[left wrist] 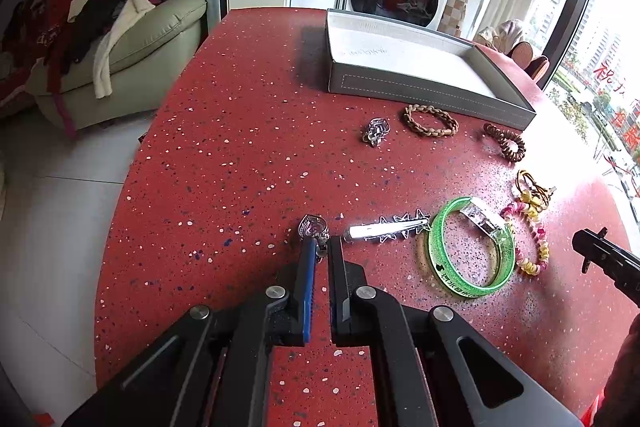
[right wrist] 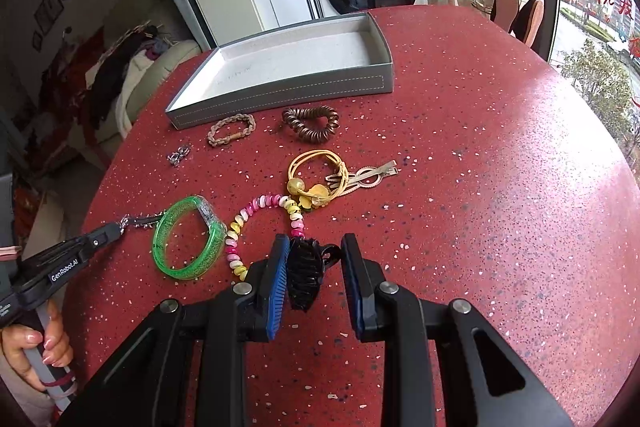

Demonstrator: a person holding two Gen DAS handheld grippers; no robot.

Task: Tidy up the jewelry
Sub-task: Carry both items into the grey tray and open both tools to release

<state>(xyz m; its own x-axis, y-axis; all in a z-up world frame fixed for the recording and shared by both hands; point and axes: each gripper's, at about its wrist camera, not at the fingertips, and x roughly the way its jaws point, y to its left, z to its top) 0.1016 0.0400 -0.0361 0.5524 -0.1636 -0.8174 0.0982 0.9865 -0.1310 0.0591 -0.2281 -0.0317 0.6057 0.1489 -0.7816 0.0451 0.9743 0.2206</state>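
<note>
My left gripper (left wrist: pixel 322 247) has its fingers drawn nearly together on a small silver ring (left wrist: pixel 314 227) at their tips; the ring sits on the red speckled table (left wrist: pixel 224 167), and part of its band is hidden behind the blue pad, so I cannot tell how firm the pinch is. Just right of it lies a silver star hair clip (left wrist: pixel 386 230), its far end touching the green bangle (left wrist: pixel 472 247). My right gripper (right wrist: pixel 314 259) is spread wide, with a black claw clip (right wrist: pixel 304 273) lying between the fingers against the left blue pad and clear of the right one (its lower end is hard to make out against the black linkage). The pink and yellow bead bracelet (right wrist: pixel 264 223) curls from the bangle to the claw clip. Beyond it a yellow hair tie (right wrist: pixel 316 179) overlaps a silver clip (right wrist: pixel 372 174). Farther back sit a brown coil hair tie (right wrist: pixel 312 123), a braided bracelet (right wrist: pixel 231 129) and a small silver chain piece (right wrist: pixel 179 154). The grey tray (right wrist: pixel 280 89) stands near the table's far edge with only its pale lining showing inside. To the right of the jewelry the tabletop runs open out to its curved edge.
</note>
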